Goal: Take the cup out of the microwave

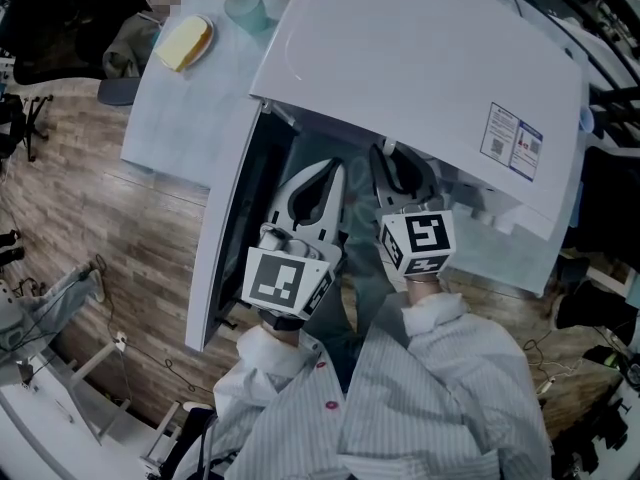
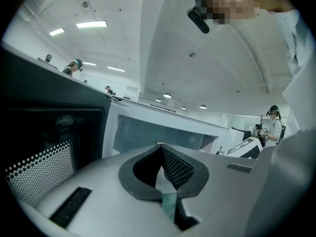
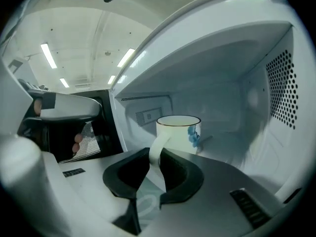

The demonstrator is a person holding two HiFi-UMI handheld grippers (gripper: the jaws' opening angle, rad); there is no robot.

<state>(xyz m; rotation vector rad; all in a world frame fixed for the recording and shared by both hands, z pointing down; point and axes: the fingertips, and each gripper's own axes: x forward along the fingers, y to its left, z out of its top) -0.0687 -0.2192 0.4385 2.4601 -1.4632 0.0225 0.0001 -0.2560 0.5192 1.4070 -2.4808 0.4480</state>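
A white cup (image 3: 178, 132) with a blue flower print stands inside the white microwave (image 1: 420, 58), whose door (image 1: 235, 218) hangs open to the left. My right gripper (image 3: 157, 154) reaches into the cavity and is shut on the cup's handle (image 3: 154, 152), which sits between the dark pads. In the head view the right gripper (image 1: 398, 173) goes under the microwave's top edge, and the cup is hidden there. My left gripper (image 1: 318, 200) stays outside the opening beside the door. Its jaws (image 2: 160, 149) are shut, tips touching, with nothing held.
The microwave sits on a pale table (image 1: 190, 118). Behind it are a plate with bread (image 1: 183, 43) and a teal glass (image 1: 245, 10). Wooden floor (image 1: 90, 228) and a metal frame (image 1: 60, 368) lie to the left. People (image 2: 272, 125) stand far off in the room.
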